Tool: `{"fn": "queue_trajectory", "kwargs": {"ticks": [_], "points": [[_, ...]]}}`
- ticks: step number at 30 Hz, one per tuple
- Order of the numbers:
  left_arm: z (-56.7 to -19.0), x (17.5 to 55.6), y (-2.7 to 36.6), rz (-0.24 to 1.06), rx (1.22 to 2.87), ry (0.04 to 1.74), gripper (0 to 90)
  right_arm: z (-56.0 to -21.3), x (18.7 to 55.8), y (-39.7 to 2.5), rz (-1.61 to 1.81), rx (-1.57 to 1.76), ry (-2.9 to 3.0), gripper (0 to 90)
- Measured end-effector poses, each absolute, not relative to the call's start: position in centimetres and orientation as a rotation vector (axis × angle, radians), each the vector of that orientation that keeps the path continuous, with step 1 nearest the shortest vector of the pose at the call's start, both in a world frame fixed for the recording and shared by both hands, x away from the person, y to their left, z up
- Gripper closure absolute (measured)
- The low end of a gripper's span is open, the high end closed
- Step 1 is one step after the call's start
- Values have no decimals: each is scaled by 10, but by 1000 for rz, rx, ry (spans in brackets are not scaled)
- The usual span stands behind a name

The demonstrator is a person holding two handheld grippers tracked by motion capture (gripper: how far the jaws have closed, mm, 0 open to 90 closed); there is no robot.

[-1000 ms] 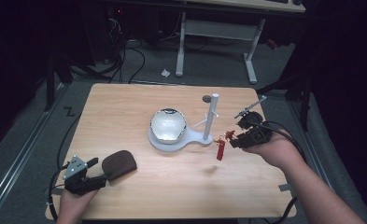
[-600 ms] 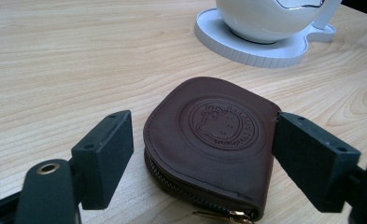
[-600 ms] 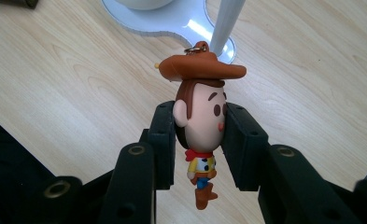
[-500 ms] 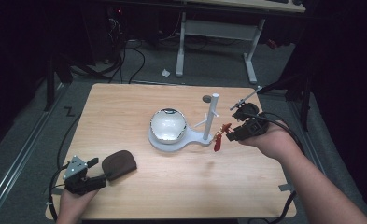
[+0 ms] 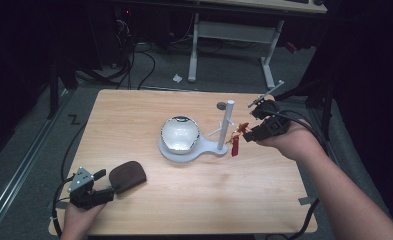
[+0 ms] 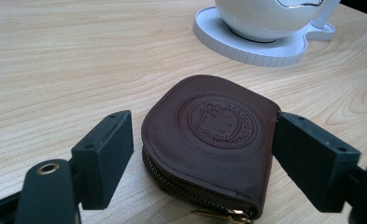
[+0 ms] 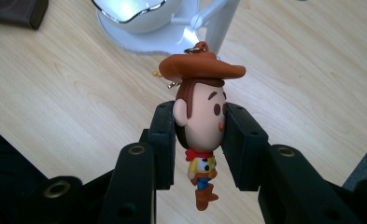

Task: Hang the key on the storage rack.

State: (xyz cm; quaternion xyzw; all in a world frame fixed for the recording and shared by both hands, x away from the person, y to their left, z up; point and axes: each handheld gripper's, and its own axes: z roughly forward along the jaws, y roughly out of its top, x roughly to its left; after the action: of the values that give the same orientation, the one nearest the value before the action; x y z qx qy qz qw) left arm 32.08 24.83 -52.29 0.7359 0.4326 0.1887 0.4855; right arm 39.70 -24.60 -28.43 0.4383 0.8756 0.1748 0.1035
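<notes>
A small cowboy figure keychain [image 7: 201, 122] with a brown hat hangs in the air, and my right gripper [image 7: 199, 135] is shut on its head. From above, the figure [image 5: 235, 143] dangles from the right gripper [image 5: 245, 134] just right of the white stand's post [image 5: 227, 122]. The stand's base [image 5: 210, 148] carries a glossy white bowl [image 5: 180, 134]. A brown leather coin pouch [image 6: 209, 140] lies flat between the spread jaws of my open left gripper [image 6: 202, 154]. The pouch [image 5: 128, 176] and left gripper [image 5: 104, 186] are at the table's front left.
A small dark disc [image 5: 221, 105] lies on the wooden table [image 5: 194, 200] behind the post. The stand's thin side peg [image 5: 215, 132] points toward the bowl. Cables and a desk frame [image 5: 231, 35] stand on the floor beyond the far edge.
My right gripper has carried the cowboy figure up and away from me, closer to the stand's post. The left gripper and the pouch have stayed where they were.
</notes>
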Motion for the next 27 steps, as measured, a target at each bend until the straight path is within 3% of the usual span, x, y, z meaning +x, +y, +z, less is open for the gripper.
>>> {"fn": "queue_trajectory", "kwargs": {"ticks": [27], "points": [[-524,320,245,453,1804,1040,212,-280,416,-240,539,1296,2536,668]]}}
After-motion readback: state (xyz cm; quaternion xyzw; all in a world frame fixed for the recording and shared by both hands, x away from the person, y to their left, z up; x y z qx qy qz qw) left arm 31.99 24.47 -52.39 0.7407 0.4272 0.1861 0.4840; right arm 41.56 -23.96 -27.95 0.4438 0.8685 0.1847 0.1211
